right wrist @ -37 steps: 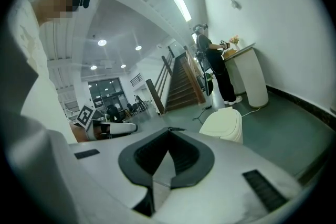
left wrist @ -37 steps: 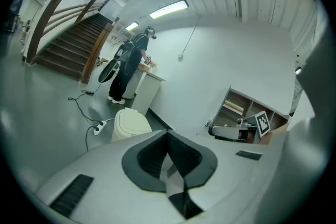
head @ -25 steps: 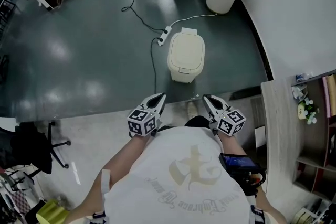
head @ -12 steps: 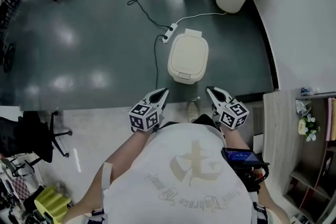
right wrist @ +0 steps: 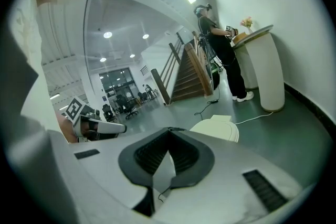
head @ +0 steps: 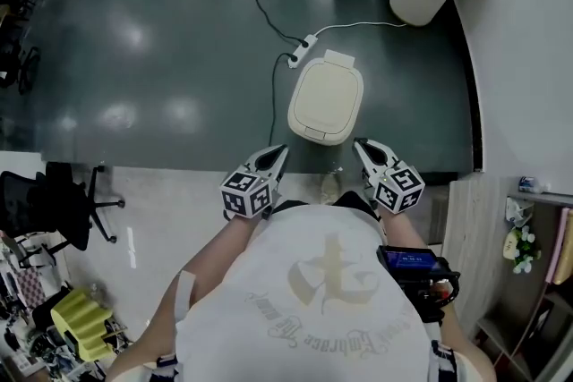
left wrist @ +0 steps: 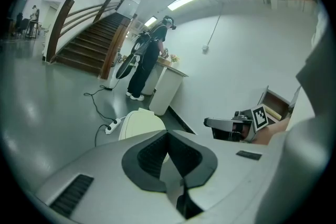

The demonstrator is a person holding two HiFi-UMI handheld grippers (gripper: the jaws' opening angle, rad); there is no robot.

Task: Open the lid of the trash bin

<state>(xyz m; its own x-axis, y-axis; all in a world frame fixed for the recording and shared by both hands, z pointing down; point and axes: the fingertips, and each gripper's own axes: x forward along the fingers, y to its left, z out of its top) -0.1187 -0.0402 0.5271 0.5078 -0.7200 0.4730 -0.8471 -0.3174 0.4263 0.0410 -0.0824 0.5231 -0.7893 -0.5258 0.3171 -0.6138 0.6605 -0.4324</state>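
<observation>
Hovering just short of the bin [head: 311,133], left claw [head: 274,155] and right claw [head: 361,146] were closed, empty; a clumsy nudge could've slid it, lid [head: 328,96] unopened.

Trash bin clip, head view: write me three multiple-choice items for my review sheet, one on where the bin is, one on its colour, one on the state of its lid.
1. Where is the trash bin?
A. on a chair
B. on a shelf
C. on the dark floor, ahead of the left gripper and right gripper

2. What colour is it?
A. black
B. cream
C. red

3. How is its lid?
A. shut
B. propped open
C. off, lying beside the bin

Answers: 1 C, it stands on the floor beyond both gripper tips, touched by neither; 2 B, its whole top shows cream against the dark floor; 3 A, the lid lies flat over the rim with no gap showing.
</observation>
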